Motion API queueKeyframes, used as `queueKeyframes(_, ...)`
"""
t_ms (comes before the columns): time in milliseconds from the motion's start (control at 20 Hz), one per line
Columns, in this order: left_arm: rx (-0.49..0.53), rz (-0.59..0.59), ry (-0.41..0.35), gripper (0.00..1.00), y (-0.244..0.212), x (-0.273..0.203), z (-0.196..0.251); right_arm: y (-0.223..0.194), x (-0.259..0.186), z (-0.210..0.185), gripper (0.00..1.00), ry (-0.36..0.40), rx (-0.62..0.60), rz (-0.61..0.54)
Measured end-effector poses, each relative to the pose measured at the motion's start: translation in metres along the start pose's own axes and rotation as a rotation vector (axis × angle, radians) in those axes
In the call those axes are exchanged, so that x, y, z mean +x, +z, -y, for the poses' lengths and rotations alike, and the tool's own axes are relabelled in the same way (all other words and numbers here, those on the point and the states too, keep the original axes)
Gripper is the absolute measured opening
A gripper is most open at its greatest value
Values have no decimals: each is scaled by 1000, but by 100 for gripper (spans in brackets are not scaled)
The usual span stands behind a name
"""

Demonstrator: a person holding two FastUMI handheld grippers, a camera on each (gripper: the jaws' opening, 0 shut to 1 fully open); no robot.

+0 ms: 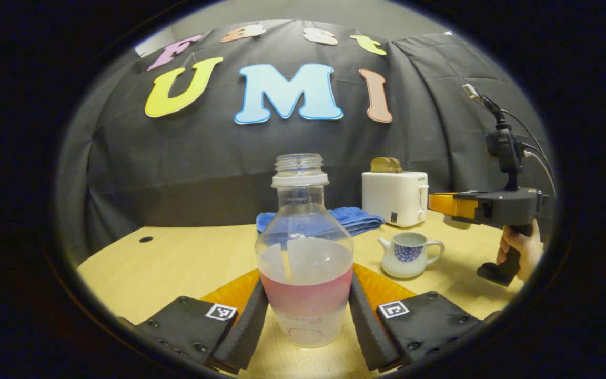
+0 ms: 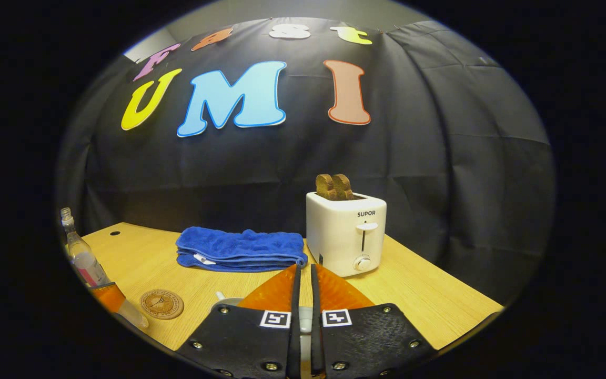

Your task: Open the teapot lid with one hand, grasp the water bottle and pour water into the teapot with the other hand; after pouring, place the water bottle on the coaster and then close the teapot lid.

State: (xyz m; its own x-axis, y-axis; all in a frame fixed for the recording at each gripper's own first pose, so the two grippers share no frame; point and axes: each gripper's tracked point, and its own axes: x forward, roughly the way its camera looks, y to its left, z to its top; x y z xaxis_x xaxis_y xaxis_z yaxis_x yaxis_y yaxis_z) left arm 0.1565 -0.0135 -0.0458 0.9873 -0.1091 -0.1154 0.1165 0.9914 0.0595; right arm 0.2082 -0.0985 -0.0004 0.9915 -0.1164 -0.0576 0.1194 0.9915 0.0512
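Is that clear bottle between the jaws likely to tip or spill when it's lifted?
Probably some risk. The water bottle has no cap on, so tilting would spill. It looks only partly filled, so likely light. Its smooth, thin-looking clear wall may flex or slip under the jaws.

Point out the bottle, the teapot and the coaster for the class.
bottle [image 1: 304, 263]: left gripper view, on its clear body above the pink label.
teapot [image 1: 407, 258]: left gripper view, on its white belly under the open top.
coaster [image 2: 161, 303]: right gripper view, on its round top face.

The right gripper's fingers [image 2: 299, 295] hide most of the teapot [image 2: 226, 302] behind them.
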Motion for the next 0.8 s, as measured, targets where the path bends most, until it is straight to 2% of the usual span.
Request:
queueKeyframes(100,61,-16,-25,89,1,5,8,0,0,9,7,-7,-4,3)
queueKeyframes(250,229,-53,-48,86,4,17,16,-3,1,22,7,-21,-7,-4)
queueKeyframes(600,689,-147,-71,84,14,55,17,0,0,52,7,-59,39,-14)
queueKeyframes(800,932,-162,-94,84,21,73,22,-2,-2,56,7,-52,49,-30)
